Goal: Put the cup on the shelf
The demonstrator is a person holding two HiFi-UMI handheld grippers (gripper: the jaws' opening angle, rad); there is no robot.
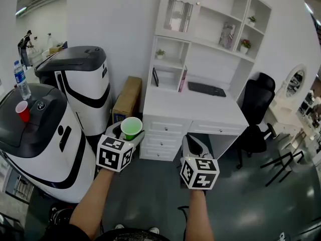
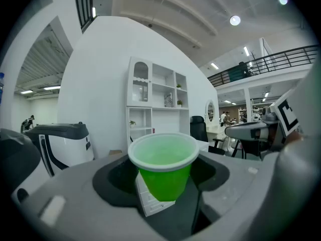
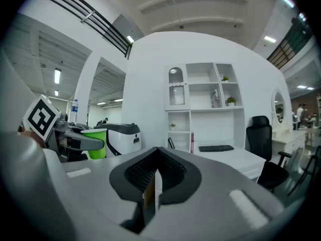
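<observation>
There were two cups in sight: a green cup [image 1: 131, 128] and a red cup [image 1: 22, 110]. There were also two grippers, two bulky white machines with dark lids, three small potted plants, one keyboard [image 1: 206, 89] and one black office chair [image 1: 256, 109].

The left gripper [image 1: 129, 134] was held out on a bare forearm. Its jaws were clamped on the lower body of the green cup, which stood upright with its mouth open to the ceiling (the left gripper view showed the rim level). In the head view the green cup hung off the white desk [image 1: 200, 107], in front of its front left corner and over the floor. The right gripper [image 1: 194, 149] was also on an outstretched bare forearm and hovered before the middle of the desk's front edge. Its jaws were pressed together with nothing between them.

The shelf unit [image 1: 210, 31] rose from the desk's back edge, and the desk top lay between it and the cup. The keyboard lay near the back edge, right of middle. A cardboard box [image 1: 128, 97] leaned by the left edge, and the chair stood off the right edge. The red cup sat on the nearer machine [image 1: 40, 139], beside a water bottle [image 1: 21, 82].
</observation>
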